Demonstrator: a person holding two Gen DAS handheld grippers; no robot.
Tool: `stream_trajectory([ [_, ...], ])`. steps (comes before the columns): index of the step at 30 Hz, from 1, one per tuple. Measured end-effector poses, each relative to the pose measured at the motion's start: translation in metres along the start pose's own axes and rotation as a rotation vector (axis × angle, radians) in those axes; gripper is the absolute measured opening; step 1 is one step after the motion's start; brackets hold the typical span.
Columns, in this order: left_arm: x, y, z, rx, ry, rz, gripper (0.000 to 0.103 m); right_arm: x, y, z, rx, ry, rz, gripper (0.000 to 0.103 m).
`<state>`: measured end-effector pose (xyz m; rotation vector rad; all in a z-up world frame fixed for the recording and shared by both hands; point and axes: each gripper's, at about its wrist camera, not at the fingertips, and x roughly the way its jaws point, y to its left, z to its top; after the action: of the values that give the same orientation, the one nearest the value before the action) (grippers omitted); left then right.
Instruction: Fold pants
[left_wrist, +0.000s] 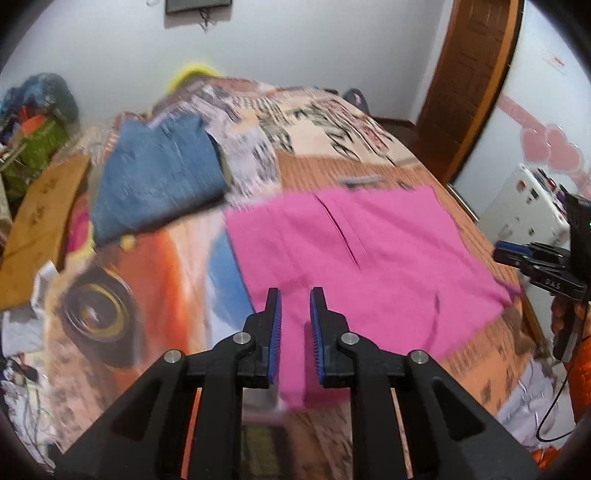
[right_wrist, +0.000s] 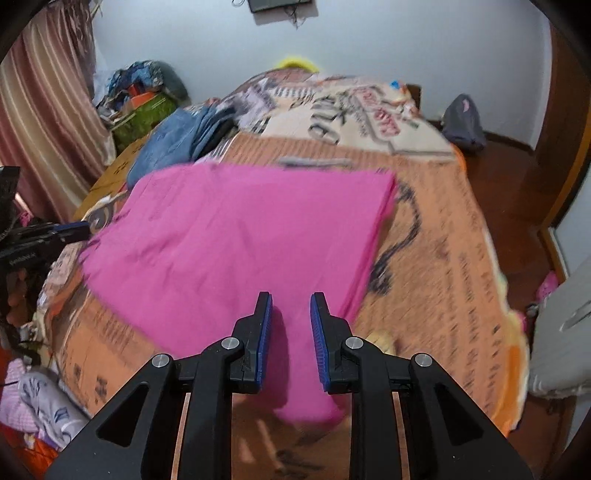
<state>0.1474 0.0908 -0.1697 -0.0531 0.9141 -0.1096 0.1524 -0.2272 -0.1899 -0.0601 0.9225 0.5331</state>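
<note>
- The bright pink cotton pants (left_wrist: 354, 251) lie spread on the bed (right_wrist: 436, 236), over its orange patterned blanket, and fill the middle of both views; the near edge is lifted off the blanket, a pink corner running back between each pair of jaws.
- Left gripper (left_wrist: 295, 306): the jaws stand a little apart with a strip of pink cloth hanging between the blue pads; whether they pinch it or only straddle it I cannot tell, though the raised cloth suggests a hold.
- Right gripper (right_wrist: 291, 310): the same picture, a tongue of pink cloth drooping between slightly parted jaws; grip not certain. In the left view it shows at 3 o'clock, at the pants' near right corner.
- Progress, as a judgement: an early to middle stage. The pants look flat, the two legs side by side with a slit between them, and the near edge seems taken up for a fold towards 12 o'clock. The folding over and any further halving are left.
- Count: one pair of pink pants, two grippers, one bed.
- Beyond, at 10 o'clock: one blue denim garment (left_wrist: 159, 177) lying bunched, well apart from the grippers and just beside the pants' far corner.
</note>
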Motion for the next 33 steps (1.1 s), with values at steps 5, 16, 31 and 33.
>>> stream_trajectory([
  [5,0.015,0.018,0.033,-0.022,-0.038,0.052,0.045,0.002,-0.024,0.030,0.028,-0.059,-0.051,0.034],
  [16,0.112,0.052,0.055,-0.120,0.135,-0.027,0.049,0.069,-0.075,0.078,0.105,-0.019,-0.084,0.044],
  [31,0.122,0.050,0.046,-0.111,0.099,0.002,0.052,0.130,-0.092,0.080,0.116,0.044,-0.046,0.004],
  [33,0.124,0.050,0.047,-0.100,0.096,0.020,0.053,0.129,-0.092,0.084,0.093,0.026,-0.087,0.003],
])
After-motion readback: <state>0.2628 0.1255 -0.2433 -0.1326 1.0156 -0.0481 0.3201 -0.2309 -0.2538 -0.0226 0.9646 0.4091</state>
